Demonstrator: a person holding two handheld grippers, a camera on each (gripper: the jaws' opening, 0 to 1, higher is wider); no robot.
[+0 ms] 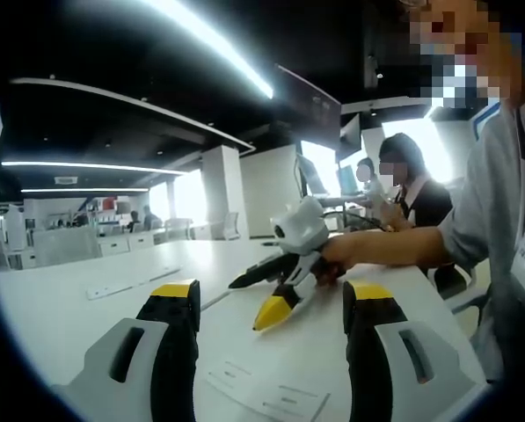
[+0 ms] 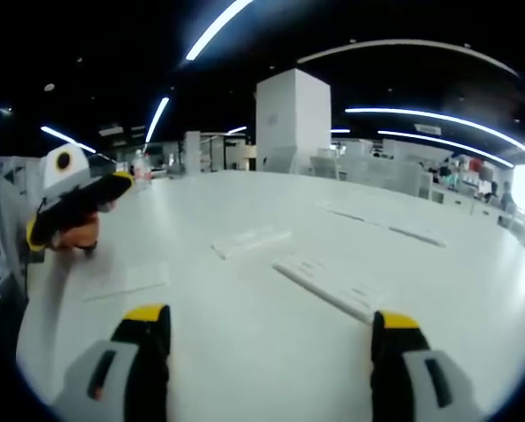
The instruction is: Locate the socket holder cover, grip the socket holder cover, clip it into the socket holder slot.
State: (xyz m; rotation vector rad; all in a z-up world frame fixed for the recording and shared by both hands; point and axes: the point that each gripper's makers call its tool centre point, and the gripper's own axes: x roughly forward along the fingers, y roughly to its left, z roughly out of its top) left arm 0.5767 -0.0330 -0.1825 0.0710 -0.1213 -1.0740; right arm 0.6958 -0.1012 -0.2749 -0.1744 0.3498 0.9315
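Note:
On the white table (image 2: 244, 352) lie flat white strips: a short one (image 2: 250, 240) and a longer one (image 2: 331, 287), both ahead of my right gripper (image 2: 271, 318). Which of them is the socket holder cover I cannot tell. The right gripper's yellow-tipped jaws stand wide open with nothing between them. My left gripper (image 1: 273, 294) is likewise open and holds nothing. In the left gripper view the right gripper (image 1: 257, 299) rests low over the table in a person's hand (image 1: 337, 255). In the right gripper view the left gripper (image 2: 77, 204) shows at the far left.
A flat white strip (image 1: 121, 287) lies on the table at the left, and a printed label sheet (image 1: 271, 397) lies between my left jaws. A seated person (image 1: 416, 198) is at the far end. More strips (image 2: 394, 229) lie further off.

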